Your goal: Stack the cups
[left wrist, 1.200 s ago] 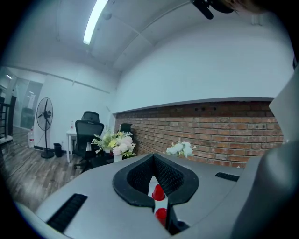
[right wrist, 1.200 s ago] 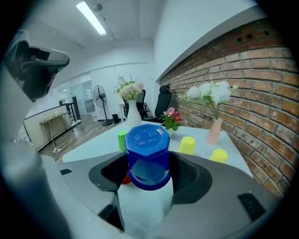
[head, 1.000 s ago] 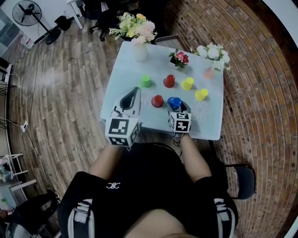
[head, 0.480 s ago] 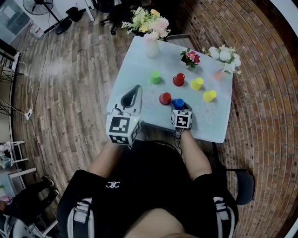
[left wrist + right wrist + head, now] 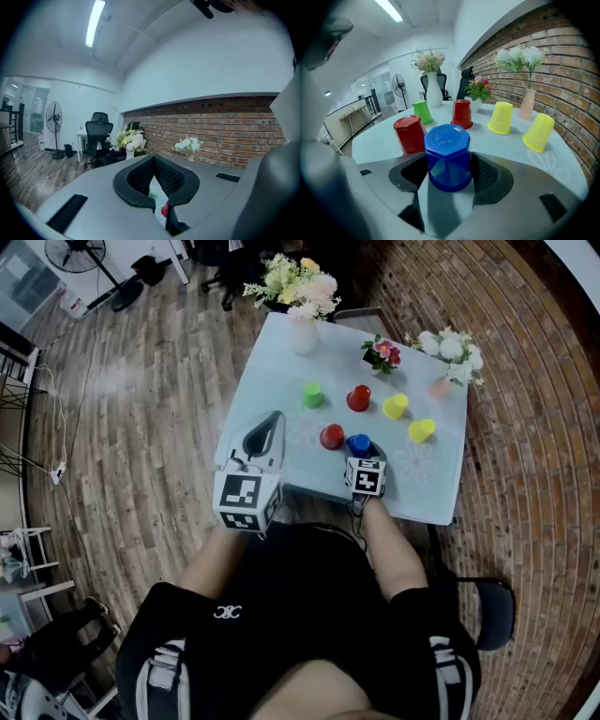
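Note:
An upside-down blue cup (image 5: pixel 449 152) stands between the pads of my right gripper (image 5: pixel 449 165), which is shut on its sides low over the table. In the head view, that blue cup (image 5: pixel 358 443) sits close to the right of a red cup (image 5: pixel 331 437), near the table's front edge. Farther back stand a green cup (image 5: pixel 312 395), a second red cup (image 5: pixel 358 398) and two yellow cups (image 5: pixel 395 407) (image 5: pixel 421 430), both tilted. My left gripper (image 5: pixel 275 418) hovers at the table's left front, shut and empty.
On the pale blue table (image 5: pixel 272 371), a white vase of flowers (image 5: pixel 302 334), a small pot plant (image 5: pixel 382 354) and a pink vase with white flowers (image 5: pixel 441 385) line the far edge. A chair (image 5: pixel 487 610) stands at my right.
My right gripper has come down with the blue cup and now sits closer to the near red cup. The left gripper has stayed where it was.

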A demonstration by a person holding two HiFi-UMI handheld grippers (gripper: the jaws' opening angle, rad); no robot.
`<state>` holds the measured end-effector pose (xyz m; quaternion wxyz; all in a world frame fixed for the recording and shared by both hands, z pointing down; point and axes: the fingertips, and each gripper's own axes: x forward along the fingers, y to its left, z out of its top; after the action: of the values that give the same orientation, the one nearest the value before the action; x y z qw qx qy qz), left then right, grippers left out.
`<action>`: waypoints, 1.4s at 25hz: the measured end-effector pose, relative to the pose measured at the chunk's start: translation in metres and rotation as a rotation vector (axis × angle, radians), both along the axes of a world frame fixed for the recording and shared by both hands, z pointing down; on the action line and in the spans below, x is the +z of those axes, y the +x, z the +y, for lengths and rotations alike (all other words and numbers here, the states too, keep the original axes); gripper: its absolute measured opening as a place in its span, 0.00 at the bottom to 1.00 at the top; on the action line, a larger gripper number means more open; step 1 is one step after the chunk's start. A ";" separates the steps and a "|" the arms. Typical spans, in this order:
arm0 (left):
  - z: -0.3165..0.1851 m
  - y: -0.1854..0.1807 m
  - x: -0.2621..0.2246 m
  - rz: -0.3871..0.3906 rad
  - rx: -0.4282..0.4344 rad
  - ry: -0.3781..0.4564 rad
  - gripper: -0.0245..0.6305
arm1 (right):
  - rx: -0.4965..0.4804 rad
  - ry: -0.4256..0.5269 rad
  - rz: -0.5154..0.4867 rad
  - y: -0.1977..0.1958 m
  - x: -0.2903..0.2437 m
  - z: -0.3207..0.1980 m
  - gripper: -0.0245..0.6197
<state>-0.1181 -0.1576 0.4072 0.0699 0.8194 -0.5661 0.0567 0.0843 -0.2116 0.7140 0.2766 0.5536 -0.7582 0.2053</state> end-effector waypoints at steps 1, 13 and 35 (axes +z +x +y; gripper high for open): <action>0.000 0.002 0.000 0.001 0.004 0.000 0.04 | -0.001 0.010 -0.014 -0.001 -0.002 0.000 0.47; -0.011 0.051 -0.008 0.039 0.136 0.031 0.04 | 0.139 0.462 -0.169 0.033 -0.200 0.011 0.58; 0.005 0.157 -0.032 0.045 0.436 0.081 0.04 | 0.396 0.856 0.004 0.094 -0.351 0.100 0.04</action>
<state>0.0392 -0.1526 0.3752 0.0356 0.9255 -0.3758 0.0297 0.1785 -0.1120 0.3625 -0.0194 0.7523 -0.6539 -0.0780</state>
